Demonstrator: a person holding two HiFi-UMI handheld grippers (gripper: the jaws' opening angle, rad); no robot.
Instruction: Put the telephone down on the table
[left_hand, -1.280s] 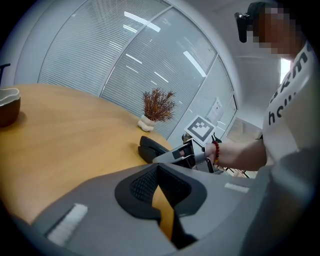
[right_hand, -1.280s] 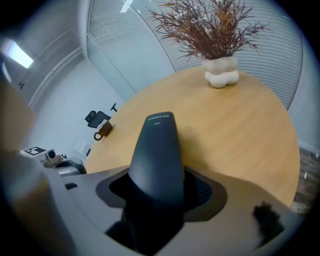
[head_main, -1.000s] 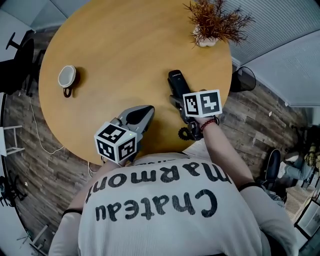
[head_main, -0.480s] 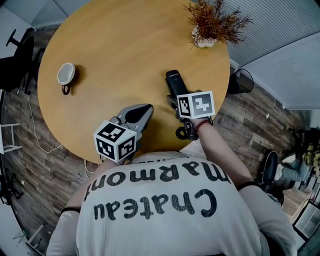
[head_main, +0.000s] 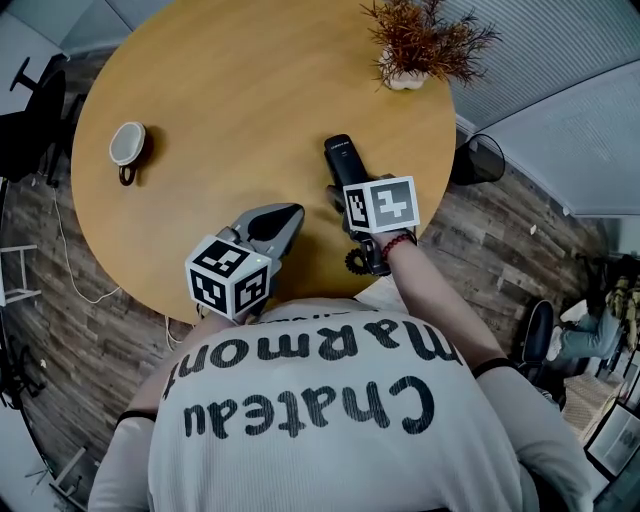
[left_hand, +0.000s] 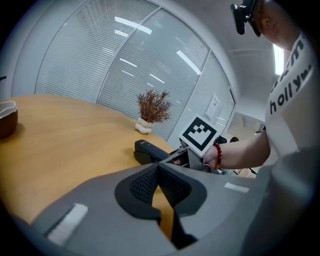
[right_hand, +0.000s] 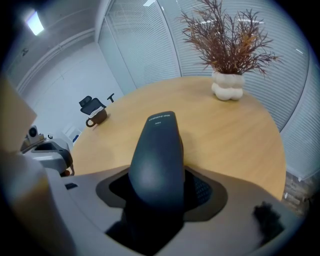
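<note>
Head view: round wooden surface (head_main: 220, 90). The right gripper (head_main: 350, 195) sits over its near right part, clamped on a black telephone (head_main: 341, 158) that sticks out past the jaws toward the plant (head_main: 415, 40) at the far edge. The right marker cube (head_main: 381, 204) covers the jaws here. The left gripper (head_main: 284, 213) is over the near edge, beside the right one and apart from it. A mug (head_main: 127, 150) stands far left, well apart from both.

Left gripper view: jaws pressed together, tips meeting, nothing between them. Beyond them the telephone (left_hand: 149, 150) lies low and roughly level over the surface; cannot tell if it touches. The right hand (left_hand: 216, 157) is behind the cube.

Right gripper view: jaws narrow, closed on the telephone's (right_hand: 158, 150) near end, one jaw on each side. Its far end points across the surface between the mug (right_hand: 97, 116) and the plant's white pot (right_hand: 227, 85). An office chair (right_hand: 90, 104) stands behind the mug.
</note>
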